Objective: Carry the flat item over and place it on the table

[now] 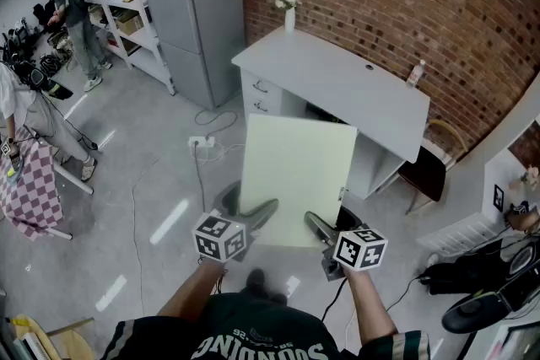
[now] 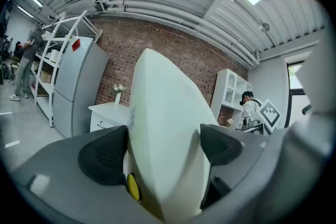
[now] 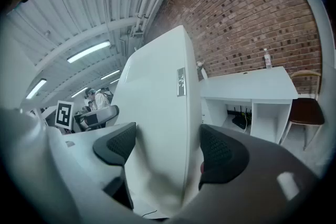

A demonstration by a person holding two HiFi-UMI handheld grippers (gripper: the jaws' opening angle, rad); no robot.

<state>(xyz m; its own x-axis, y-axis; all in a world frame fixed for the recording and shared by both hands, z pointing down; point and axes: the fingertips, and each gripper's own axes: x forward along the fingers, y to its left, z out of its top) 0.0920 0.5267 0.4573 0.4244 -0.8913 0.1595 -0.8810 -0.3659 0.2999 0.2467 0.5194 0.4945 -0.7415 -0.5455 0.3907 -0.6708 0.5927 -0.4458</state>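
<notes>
The fingers of our left gripper clamp the near edge of the pale flat panel, one pad on each face. The fingers of our right gripper grasp the same edge farther right. We hold the panel in the air above the floor, and it hides part of the white worktop's front. A vase of flowers and a bottle stand on the worktop. A brown chair sits at its right end and a grey fridge stands to the left. A power strip lies on the floor ahead.

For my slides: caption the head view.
Left gripper and right gripper hold a pale flat panel before the white table.
</notes>
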